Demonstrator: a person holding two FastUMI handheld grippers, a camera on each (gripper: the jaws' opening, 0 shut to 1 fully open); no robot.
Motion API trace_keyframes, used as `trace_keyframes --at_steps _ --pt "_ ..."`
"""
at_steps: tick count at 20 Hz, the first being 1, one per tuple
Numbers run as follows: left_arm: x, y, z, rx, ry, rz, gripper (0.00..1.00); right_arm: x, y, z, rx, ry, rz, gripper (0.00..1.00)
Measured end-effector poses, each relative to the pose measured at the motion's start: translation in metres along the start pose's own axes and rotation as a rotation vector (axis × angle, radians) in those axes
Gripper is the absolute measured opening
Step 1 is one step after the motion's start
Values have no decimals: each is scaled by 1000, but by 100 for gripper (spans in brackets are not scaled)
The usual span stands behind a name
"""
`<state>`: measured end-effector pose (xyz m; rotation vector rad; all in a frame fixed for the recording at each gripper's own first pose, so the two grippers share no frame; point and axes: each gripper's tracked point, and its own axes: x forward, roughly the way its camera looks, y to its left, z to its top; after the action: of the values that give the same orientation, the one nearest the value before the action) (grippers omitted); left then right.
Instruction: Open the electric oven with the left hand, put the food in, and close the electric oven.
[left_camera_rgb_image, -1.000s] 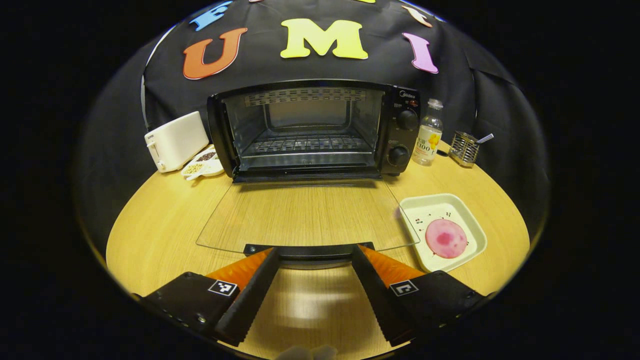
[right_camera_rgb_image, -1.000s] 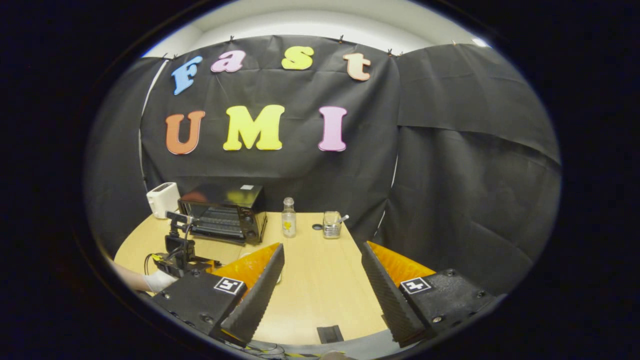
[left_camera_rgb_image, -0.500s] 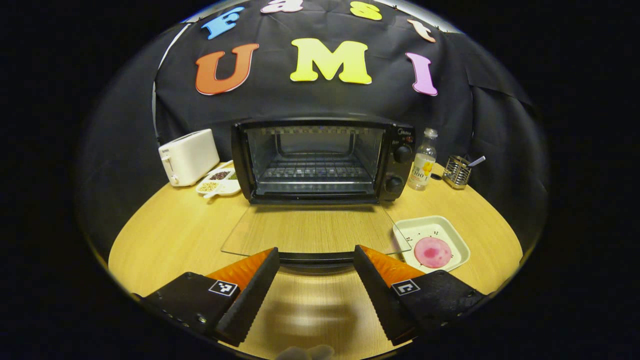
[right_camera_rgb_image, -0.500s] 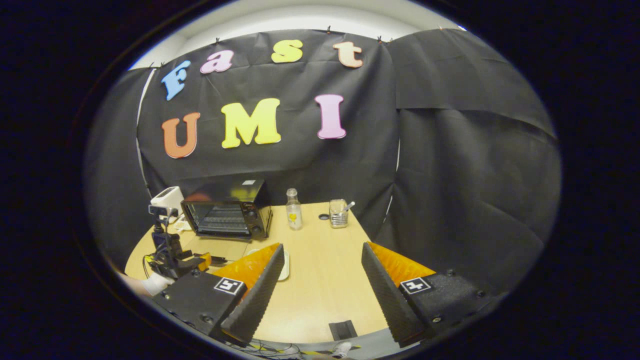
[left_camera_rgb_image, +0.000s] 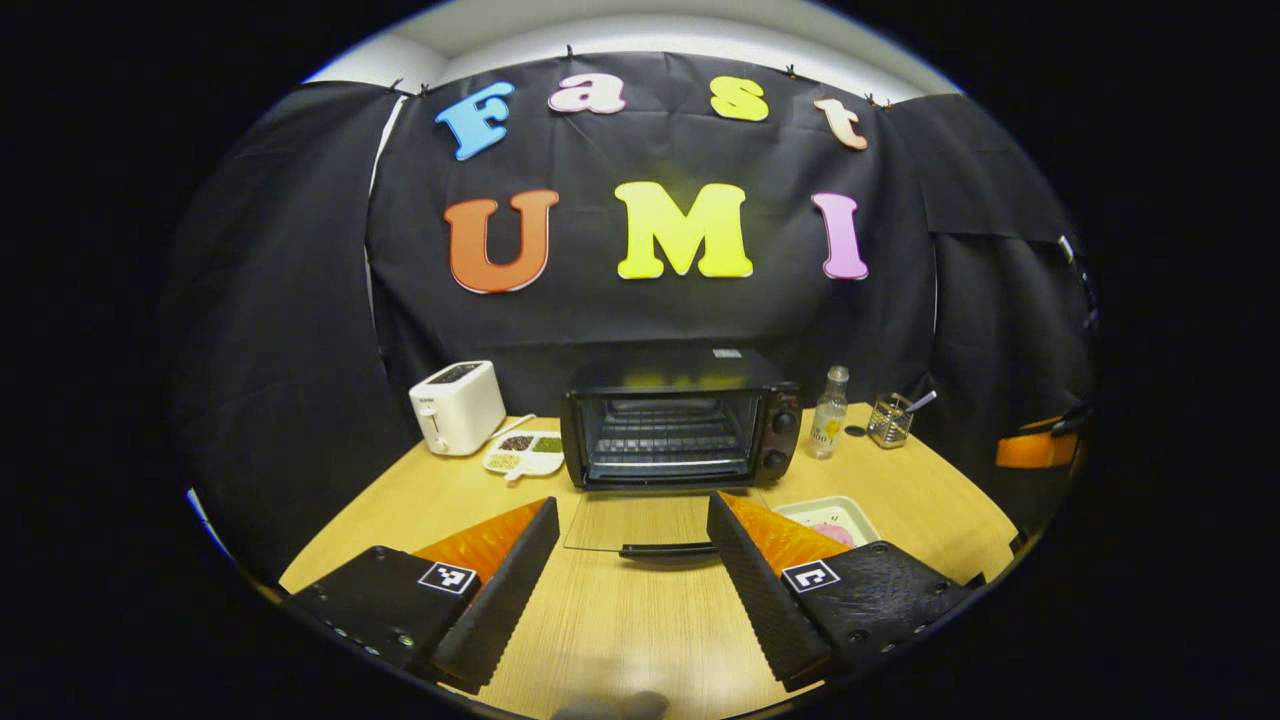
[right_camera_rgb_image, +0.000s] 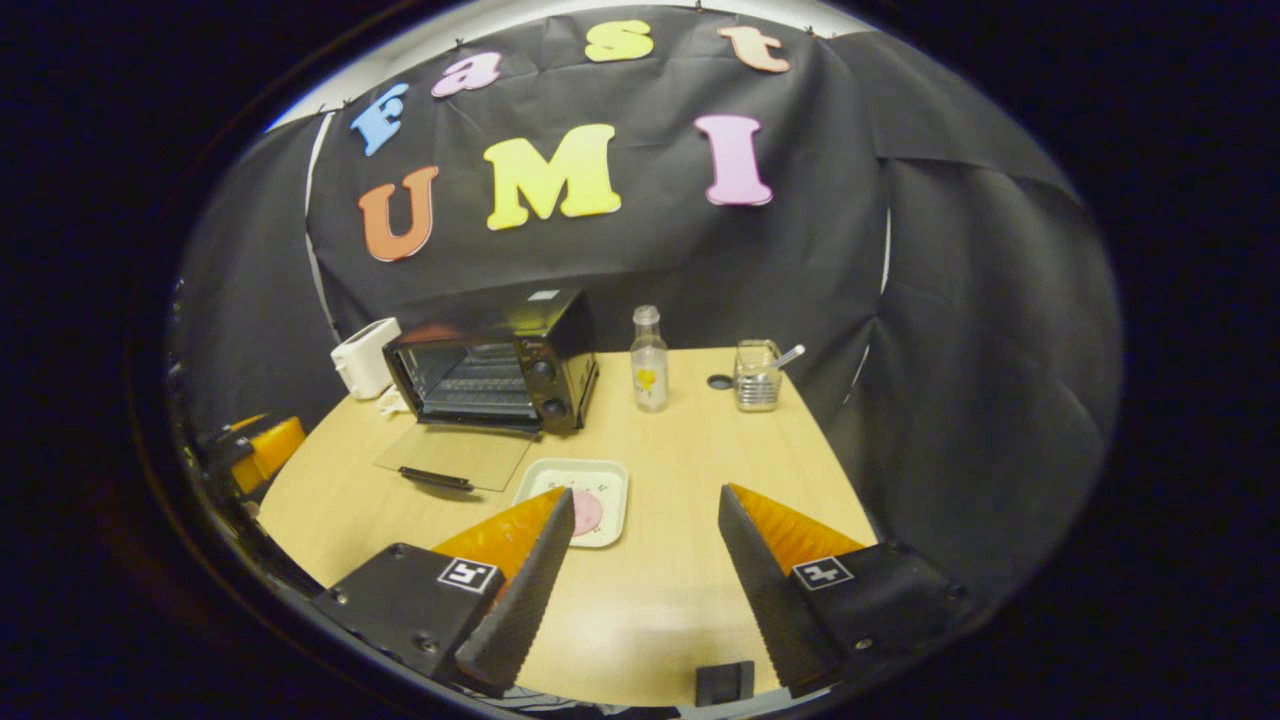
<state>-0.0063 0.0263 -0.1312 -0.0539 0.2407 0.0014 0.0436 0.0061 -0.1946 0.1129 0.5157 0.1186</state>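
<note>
The black electric oven (left_camera_rgb_image: 680, 425) is positioned upright with its glass door (left_camera_rgb_image: 640, 524) folded down flat. The pink round food (right_camera_rgb_image: 585, 512) is contained in a white tray (right_camera_rgb_image: 560, 475) right of that door.

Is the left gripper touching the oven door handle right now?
Apart. In the left gripper view, bare table lies between the open left gripper and the door handle of the lowered glass door, which sits farther off.

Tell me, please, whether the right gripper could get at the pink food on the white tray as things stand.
Probably yes: the right gripper is open, and the pink food lies uncovered on the white tray just ahead.
</note>
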Motion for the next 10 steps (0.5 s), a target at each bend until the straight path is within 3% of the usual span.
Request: trace_keyframes --at_steps 2,3,10 --pt "-18 0 23 -4 -33 20 95 34 1 -12 12 57 35 85" --pt "-27 -2 33 -2 -46 33 95 51 3 -20 18 89 56 77" --pt "-66 -15 69 9 -66 160 95 152 7 -59 54 283 156 69"
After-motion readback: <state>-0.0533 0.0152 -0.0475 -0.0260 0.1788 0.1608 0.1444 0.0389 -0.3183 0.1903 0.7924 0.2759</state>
